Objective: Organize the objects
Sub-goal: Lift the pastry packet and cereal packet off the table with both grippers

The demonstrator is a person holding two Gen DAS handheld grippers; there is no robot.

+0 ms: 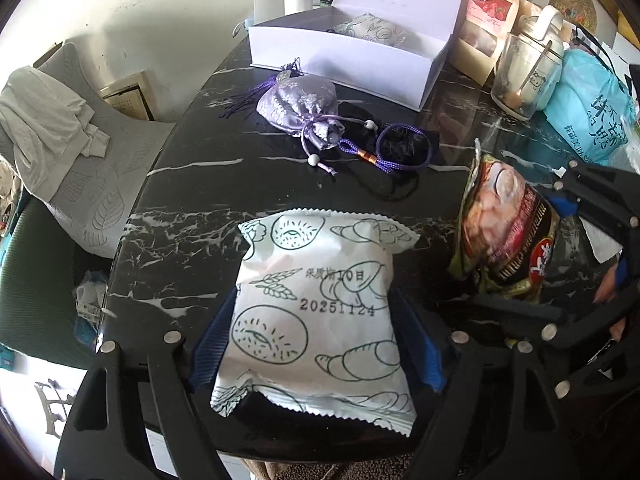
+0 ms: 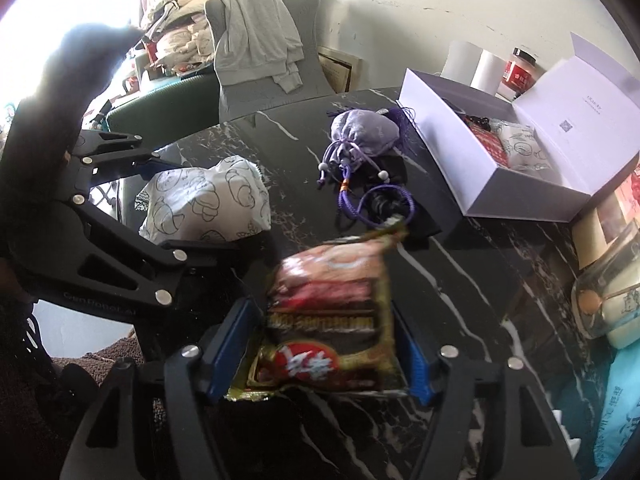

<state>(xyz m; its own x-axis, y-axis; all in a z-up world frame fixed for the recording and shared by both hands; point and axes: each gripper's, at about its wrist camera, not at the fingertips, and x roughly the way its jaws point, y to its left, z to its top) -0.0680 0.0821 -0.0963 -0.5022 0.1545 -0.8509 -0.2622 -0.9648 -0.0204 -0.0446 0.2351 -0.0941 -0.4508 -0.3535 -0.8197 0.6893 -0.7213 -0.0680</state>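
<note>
the left claw [image 1: 316, 344] sits low in the frame of its own view with a white bread packet [image 1: 320, 308] between its blue pads. the packet's sides meet both pads with no gap showing, so it reads as gripped, though loosely, its far end lying toward the black marble worktop [image 1: 200, 184]. in the right wrist view the right claw [image 2: 324, 344] straddles a dark red-and-gold snack packet [image 2: 332, 312], which stands tilted and is blurred; its left edge touches the left pad, while a thin gap seems to show by the right pad, so i cannot tell whether it is clamped.

each claw has its packet by the near end, lengthwise, probably so the free end can be led into a container first. the likely goal is the open white box [image 1: 352, 56] at the upper middle of the left view, its lid propped back; a matching white packet already lies inside, which suggests the snacks are being gathered there.

a purple drawstring pouch [image 1: 300, 104] and a purple cord loop [image 1: 400, 148] lie in the middle of that frame, between the packets and the box, so the carry has to pass over them.
</note>
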